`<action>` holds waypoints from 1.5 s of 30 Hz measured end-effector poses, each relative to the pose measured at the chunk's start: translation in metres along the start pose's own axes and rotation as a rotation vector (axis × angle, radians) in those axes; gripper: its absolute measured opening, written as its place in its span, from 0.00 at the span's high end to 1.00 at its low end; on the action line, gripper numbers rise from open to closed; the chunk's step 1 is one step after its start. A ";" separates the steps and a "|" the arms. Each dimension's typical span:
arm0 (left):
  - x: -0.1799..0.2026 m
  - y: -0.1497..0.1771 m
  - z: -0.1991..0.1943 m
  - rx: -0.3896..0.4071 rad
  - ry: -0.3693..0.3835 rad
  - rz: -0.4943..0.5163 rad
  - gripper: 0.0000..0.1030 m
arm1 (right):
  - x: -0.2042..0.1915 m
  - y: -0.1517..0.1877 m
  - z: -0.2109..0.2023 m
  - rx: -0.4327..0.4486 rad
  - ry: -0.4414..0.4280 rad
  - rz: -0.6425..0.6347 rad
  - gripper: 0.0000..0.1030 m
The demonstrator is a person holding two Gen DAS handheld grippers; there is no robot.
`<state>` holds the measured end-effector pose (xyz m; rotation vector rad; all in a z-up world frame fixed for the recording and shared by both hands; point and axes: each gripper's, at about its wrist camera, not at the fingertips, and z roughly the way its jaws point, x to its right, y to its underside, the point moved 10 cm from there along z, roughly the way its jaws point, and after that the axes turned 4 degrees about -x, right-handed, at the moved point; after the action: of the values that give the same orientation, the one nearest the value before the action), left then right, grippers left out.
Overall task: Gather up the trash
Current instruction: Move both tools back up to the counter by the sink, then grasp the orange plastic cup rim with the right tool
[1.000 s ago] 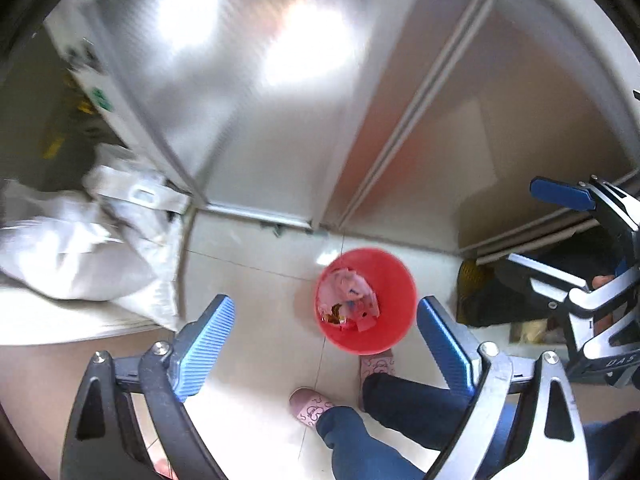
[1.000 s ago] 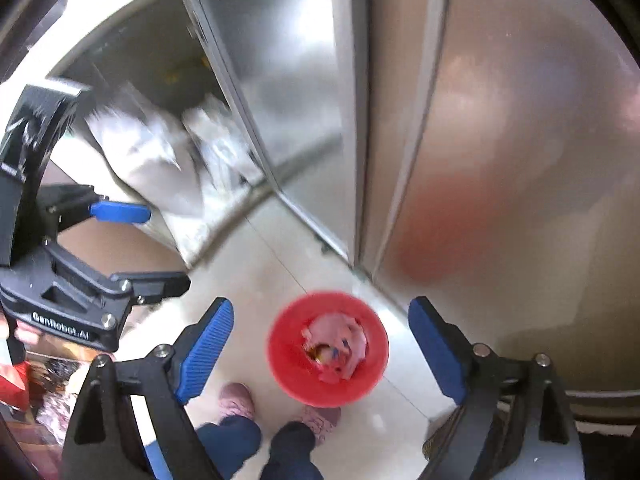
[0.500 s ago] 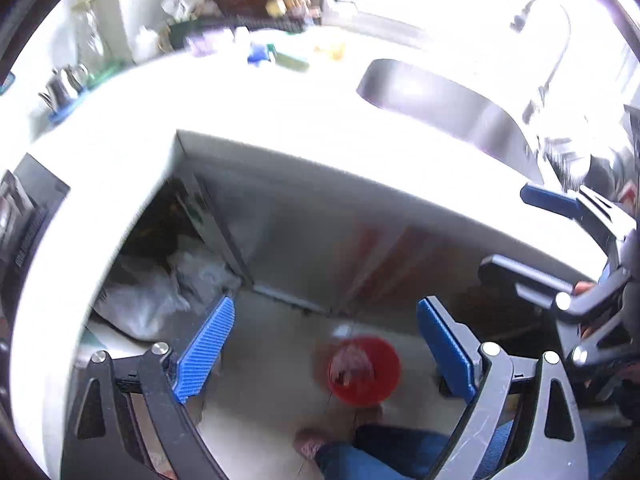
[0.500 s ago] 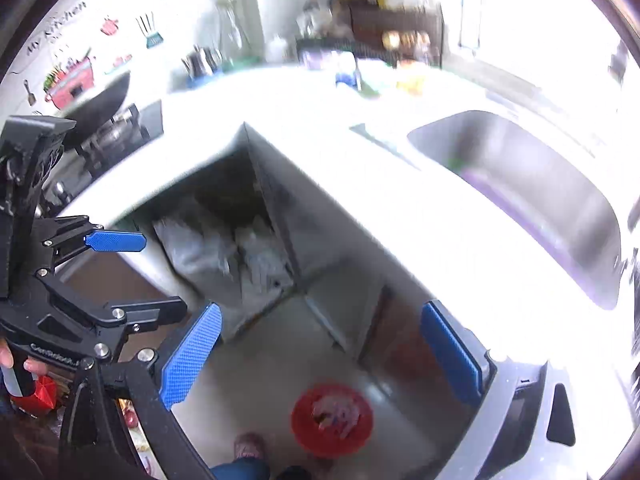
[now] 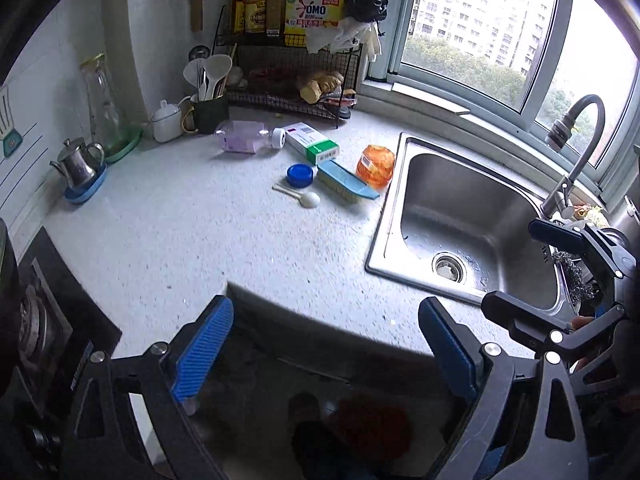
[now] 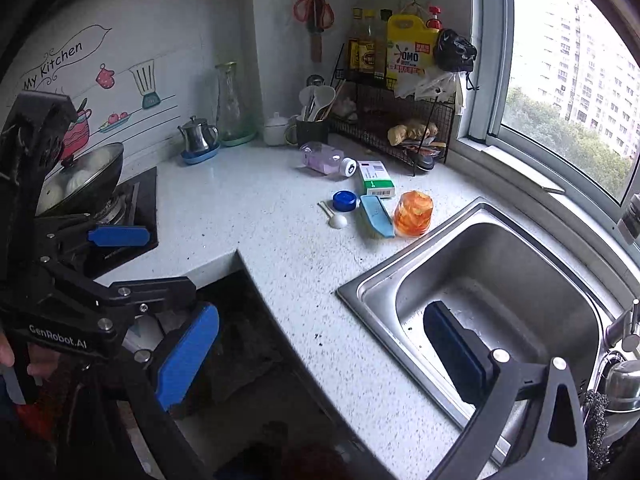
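Daylight came through a curved window (image 5: 480, 40) onto a pale speckled countertop (image 5: 200, 240). A steel sink (image 5: 460, 224) sat below the window, a black wire rack (image 6: 384, 120) stood in the corner, and a "My Kitchen" decal (image 6: 56, 64) marked the white wall.

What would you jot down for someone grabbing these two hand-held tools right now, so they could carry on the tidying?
Left tool: open, empty, above the counter's front edge.
Right tool: open, empty, near the sink.
Trash on the counter beside the sink: orange wrapper, blue brush, blue cap, white spoon, medicine box, purple bottle lying on its side.
Red bin is on the floor below, dim.
Done: cannot tell from these views.
Left: pick up each counter item and drop it in the bin.
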<state>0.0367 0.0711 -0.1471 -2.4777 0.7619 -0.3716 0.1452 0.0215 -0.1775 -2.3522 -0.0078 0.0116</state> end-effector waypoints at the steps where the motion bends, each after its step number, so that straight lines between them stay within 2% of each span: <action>1: -0.004 -0.013 0.005 0.003 0.005 0.016 0.06 | 0.003 -0.009 0.008 -0.006 0.005 0.015 0.01; 2: -0.009 -0.026 0.011 0.006 0.005 0.033 0.00 | 0.007 -0.016 0.014 -0.010 0.009 0.033 0.01; 5: -0.025 -0.064 0.035 -0.009 0.015 0.068 0.00 | 0.029 -0.041 0.037 -0.024 0.061 0.088 0.01; 7: -0.033 -0.087 0.050 -0.023 0.048 0.085 0.00 | 0.045 -0.054 0.051 -0.039 0.077 0.149 0.01; 13: -0.058 -0.136 0.105 -0.094 0.065 0.111 0.00 | 0.089 -0.086 0.103 -0.115 0.159 0.242 0.01; 18: -0.068 -0.150 0.147 -0.167 0.088 0.135 0.00 | 0.119 -0.094 0.142 -0.186 0.196 0.301 0.01; 24: -0.078 -0.156 0.179 -0.224 0.110 0.142 0.00 | 0.141 -0.094 0.181 -0.266 0.208 0.347 0.01; 29: -0.086 -0.157 0.191 -0.249 0.107 0.139 0.00 | 0.149 -0.088 0.209 -0.337 0.206 0.354 0.01; 34: -0.099 -0.159 0.196 -0.264 0.086 0.144 0.00 | 0.151 -0.087 0.220 -0.352 0.190 0.368 0.03; 36: -0.103 -0.160 0.196 -0.265 0.089 0.151 0.00 | 0.152 -0.085 0.222 -0.366 0.193 0.374 0.15; 39: -0.106 -0.161 0.197 -0.271 0.093 0.186 0.00 | 0.153 -0.081 0.226 -0.386 0.185 0.383 0.22; 42: -0.107 -0.163 0.201 -0.283 0.096 0.221 0.00 | 0.153 -0.080 0.228 -0.399 0.195 0.368 0.38; 45: -0.109 -0.168 0.204 -0.293 0.126 0.235 0.00 | 0.149 -0.081 0.227 -0.407 0.182 0.361 0.39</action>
<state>0.1043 0.3345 -0.2358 -2.6091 1.2230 -0.3524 0.2911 0.2415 -0.2807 -2.7182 0.5507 -0.0300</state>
